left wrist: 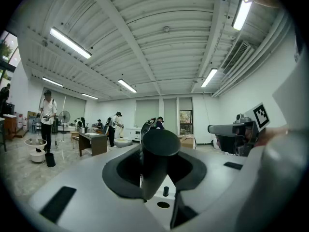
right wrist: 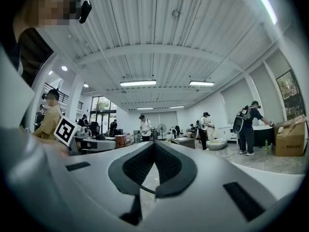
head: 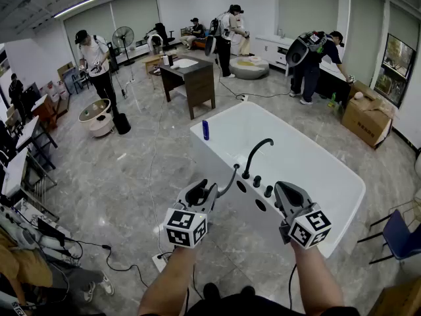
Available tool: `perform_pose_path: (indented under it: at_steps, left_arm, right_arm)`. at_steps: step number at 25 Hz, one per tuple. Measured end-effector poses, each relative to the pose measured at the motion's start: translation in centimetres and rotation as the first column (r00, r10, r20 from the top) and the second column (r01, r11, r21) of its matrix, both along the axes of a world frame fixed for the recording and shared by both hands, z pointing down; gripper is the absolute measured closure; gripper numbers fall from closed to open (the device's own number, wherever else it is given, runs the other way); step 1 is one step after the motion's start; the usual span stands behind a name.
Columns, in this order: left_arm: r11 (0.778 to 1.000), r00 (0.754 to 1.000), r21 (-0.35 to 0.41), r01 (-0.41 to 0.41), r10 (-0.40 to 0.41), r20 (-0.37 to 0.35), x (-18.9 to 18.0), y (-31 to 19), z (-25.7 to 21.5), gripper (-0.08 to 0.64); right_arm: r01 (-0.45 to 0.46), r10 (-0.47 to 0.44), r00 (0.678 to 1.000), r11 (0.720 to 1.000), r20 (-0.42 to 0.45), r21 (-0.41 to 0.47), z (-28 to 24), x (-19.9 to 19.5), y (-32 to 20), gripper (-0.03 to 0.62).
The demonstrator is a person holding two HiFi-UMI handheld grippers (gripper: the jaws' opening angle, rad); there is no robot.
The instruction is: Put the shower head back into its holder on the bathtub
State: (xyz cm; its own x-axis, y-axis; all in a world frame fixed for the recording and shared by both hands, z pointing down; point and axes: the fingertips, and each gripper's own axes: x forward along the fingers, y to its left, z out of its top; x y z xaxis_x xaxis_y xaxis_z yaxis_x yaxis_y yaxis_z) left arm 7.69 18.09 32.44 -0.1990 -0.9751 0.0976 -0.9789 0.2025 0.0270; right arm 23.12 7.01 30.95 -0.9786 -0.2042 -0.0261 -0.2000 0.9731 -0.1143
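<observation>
The white bathtub (head: 342, 176) has a black faucet (head: 253, 157), black knobs (head: 268, 191) and two dark holes (head: 260, 205) along its near deck. My left gripper (head: 199, 196) is shut on the dark shower head (head: 197, 191), held just off the tub's near left side at deck height. Its thin hose (head: 230, 178) curves up toward the deck. In the left gripper view the shower head (left wrist: 159, 144) stands upright between the jaws of the left gripper (left wrist: 155, 175), above a deck hole (left wrist: 163, 205). My right gripper (head: 287, 195) (right wrist: 154, 151) hovers over the deck's near edge, shut and holding nothing.
A blue bottle (head: 205, 130) stands on the tub's far left corner. Beyond are a dark wooden desk (head: 191, 78), a cardboard box (head: 365, 117) and several people. A blue chair (head: 401, 236) is at the right. Cables and a power strip (head: 161, 262) lie on the floor by my feet.
</observation>
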Motion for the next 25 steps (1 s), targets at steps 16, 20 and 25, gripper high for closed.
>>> perform_pose_path:
  at_steps: [16, 20, 25]
  left_arm:
    - [1.0, 1.0, -0.009, -0.005, 0.005, 0.022, 1.6, -1.6, -0.7, 0.434]
    - [1.0, 1.0, -0.008, -0.001, 0.001, 0.03, 3.0, -2.5, -0.9, 0.434]
    - [1.0, 0.999, 0.004, 0.013, -0.013, 0.038, 4.9, -3.2, -0.9, 0.434]
  right_arm:
    - [0.067, -0.066, 0.998, 0.997, 0.02, -0.031, 0.0, 0.8, -0.2, 0.584]
    - [0.077, -0.077, 0.997, 0.996, 0.021, -0.033, 0.0, 2.1, -0.9, 0.584]
    - [0.1, -0.1, 0.995, 0.994, 0.021, -0.04, 0.8, 4.1, -1.5, 0.584]
